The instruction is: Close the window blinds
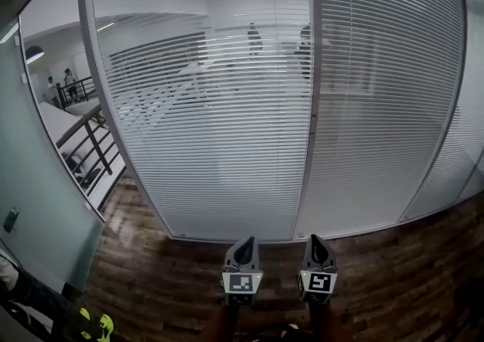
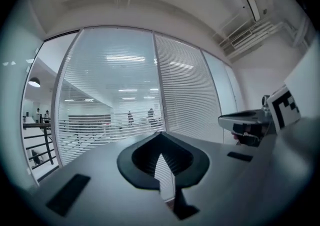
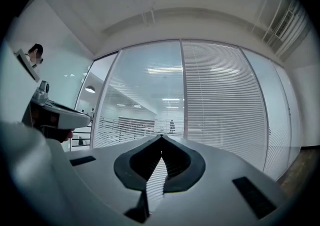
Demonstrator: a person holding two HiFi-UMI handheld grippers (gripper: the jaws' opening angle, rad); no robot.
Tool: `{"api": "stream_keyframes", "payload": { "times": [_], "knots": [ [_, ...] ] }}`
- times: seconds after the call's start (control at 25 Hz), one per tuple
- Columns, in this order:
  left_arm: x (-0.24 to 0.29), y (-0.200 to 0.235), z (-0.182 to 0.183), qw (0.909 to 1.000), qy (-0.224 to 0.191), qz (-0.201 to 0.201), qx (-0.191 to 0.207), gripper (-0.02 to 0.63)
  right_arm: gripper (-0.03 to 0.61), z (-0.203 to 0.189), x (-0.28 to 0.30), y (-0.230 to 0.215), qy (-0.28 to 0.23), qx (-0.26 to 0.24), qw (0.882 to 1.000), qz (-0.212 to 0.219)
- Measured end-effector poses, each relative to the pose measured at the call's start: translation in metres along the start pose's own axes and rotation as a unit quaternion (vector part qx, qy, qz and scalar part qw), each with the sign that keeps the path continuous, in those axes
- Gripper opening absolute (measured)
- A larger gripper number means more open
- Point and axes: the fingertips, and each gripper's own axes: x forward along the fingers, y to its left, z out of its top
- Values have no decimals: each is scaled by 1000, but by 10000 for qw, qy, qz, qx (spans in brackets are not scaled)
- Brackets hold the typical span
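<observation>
Holding: nothing, in left gripper [image 1: 246,244] or right gripper [image 1: 314,240].
Left jaws: tips pressed together, only a thin slit lower down, slats seen through it.
Right jaws: tips together too, touching nothing.
Grippers: side by side, pointing level at the blinds.
Blinds [image 1: 219,144]: straight ahead, well apart from both grippers, hanging down close to the floor.
Left panel: slats tipped open enough to see through.
Right panel [image 1: 386,106]: much more closed up, almost nothing seen behind it.
Cut off: arms under the grippers, lost at the bottom edge of the head view.
Hard to see: people [image 1: 253,38] behind the slats, small and dim.
Post [image 1: 311,106]: upright between the two panels.
Far left: clear glass [image 1: 53,23], with a railing [image 1: 94,144] and a lamp [image 1: 34,53] behind it.
Floor [image 1: 401,280]: dark wood, between grippers and blinds.
Shoe [image 1: 98,325]: yellow-green, bottom left corner.
</observation>
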Motion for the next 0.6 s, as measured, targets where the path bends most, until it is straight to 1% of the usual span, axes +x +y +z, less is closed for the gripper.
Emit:
{"api": "stream_keyframes", "payload": {
  "times": [0.16, 0.28, 0.4, 0.52, 0.6],
  "knots": [
    [10, -1, 6, 9998, -50, -94, -165, -6, 2, -6, 9, -3, 50, 32, 10000, -34],
    [24, 1, 10, 9997, -97, -61, -214, -6, 2, -8, 20, -9, 145, 16, 9999, -22],
    [45, 5, 10, 9996, -57, -40, -286, -6, 2, -10, 36, -16, 241, -2, 9997, -7],
    [66, 6, 12, 9996, -41, -59, -291, -6, 2, -15, 57, -25, 198, 38, 9998, 45],
    [80, 11, 14, 9996, -141, -27, -248, -6, 2, -17, 72, -31, 216, 48, 9997, 38]
  ]
}}
